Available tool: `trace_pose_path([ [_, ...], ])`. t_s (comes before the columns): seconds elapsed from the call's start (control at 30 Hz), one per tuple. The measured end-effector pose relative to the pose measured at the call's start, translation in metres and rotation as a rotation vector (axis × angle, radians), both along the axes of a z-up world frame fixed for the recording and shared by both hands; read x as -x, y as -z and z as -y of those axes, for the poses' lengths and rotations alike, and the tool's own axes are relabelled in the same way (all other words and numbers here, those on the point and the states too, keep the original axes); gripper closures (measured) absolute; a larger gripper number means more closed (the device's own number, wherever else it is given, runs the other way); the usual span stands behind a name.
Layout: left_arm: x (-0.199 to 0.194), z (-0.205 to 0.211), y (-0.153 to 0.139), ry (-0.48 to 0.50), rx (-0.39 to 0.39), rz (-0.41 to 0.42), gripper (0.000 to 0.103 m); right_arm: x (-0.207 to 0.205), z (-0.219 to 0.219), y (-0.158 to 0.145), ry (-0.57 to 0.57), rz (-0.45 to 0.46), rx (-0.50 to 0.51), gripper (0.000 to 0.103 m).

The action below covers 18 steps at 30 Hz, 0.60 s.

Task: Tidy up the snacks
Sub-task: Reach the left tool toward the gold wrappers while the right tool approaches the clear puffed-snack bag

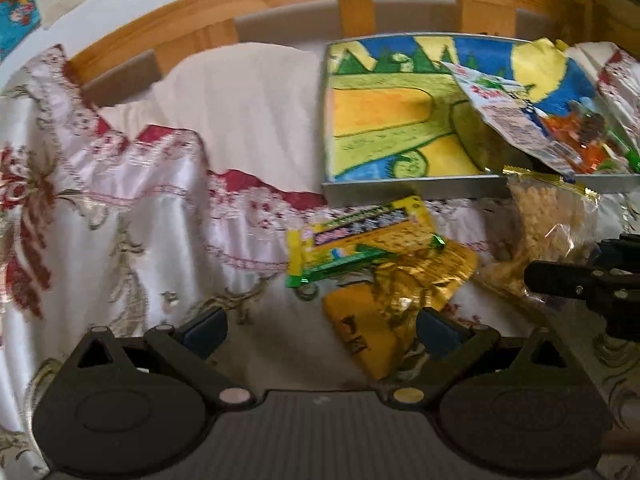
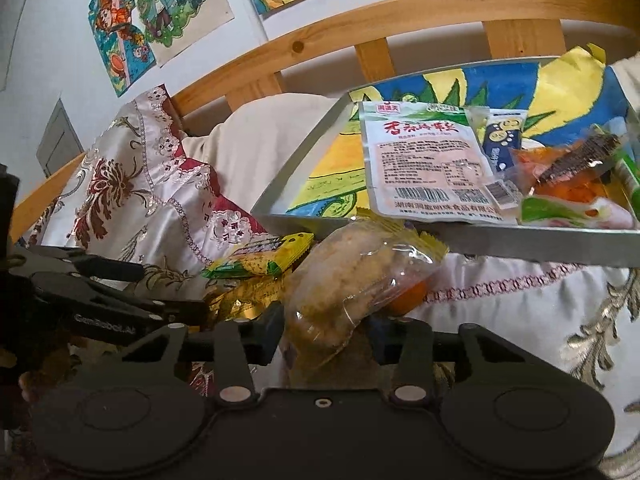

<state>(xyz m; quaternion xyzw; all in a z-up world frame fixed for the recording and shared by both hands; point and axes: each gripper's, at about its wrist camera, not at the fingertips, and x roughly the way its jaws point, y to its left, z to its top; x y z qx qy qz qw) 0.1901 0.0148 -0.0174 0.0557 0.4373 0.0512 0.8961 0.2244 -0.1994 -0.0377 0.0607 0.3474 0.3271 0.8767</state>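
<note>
A shallow grey tray point(image 1: 412, 188) with a bright painted bottom lies on the bed cloth; it also shows in the right wrist view point(image 2: 292, 168). It holds several snack packets, among them a white one point(image 2: 428, 160). My right gripper point(image 2: 326, 328) is shut on a clear bag of pale puffed snacks point(image 2: 352, 280), just in front of the tray's near wall; the bag also shows in the left wrist view point(image 1: 548, 232). My left gripper point(image 1: 320, 328) is open and empty above a yellow packet point(image 1: 368, 336), next to a gold wrapper point(image 1: 424, 276) and a yellow-green packet point(image 1: 356, 236).
A wooden slatted bed rail point(image 1: 224, 4) runs behind the tray. A floral white and red cloth point(image 1: 100, 200) covers the bed. Drawings point(image 2: 156, 12) hang on the wall. The right gripper point(image 1: 580, 284) enters the left wrist view at the right.
</note>
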Motion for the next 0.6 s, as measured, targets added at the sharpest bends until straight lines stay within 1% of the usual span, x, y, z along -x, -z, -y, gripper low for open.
trace_pose_path([
  [0.1,-0.008,0.004,0.005,0.021,0.022,-0.038,0.001,0.007,0.009,-0.006,0.013,-0.014,0.011,0.061],
  [0.17,-0.012,0.008,0.006,0.034,0.029,-0.043,0.001,0.012,0.017,-0.010,0.016,-0.024,0.009,0.061],
  [0.27,-0.017,0.014,0.007,0.074,0.031,-0.042,0.001,0.016,0.021,-0.016,0.027,-0.007,0.022,0.061],
  [0.4,-0.026,0.026,0.011,0.130,-0.012,-0.065,0.001,0.017,0.023,-0.019,0.029,0.017,0.032,0.061],
  [0.5,-0.032,0.031,0.017,0.136,-0.052,-0.081,0.001,0.017,0.021,-0.019,0.023,0.022,0.043,0.061],
  [0.6,-0.034,0.033,0.021,0.135,-0.059,-0.089,0.001,0.019,0.018,-0.020,0.013,0.037,0.056,0.061],
])
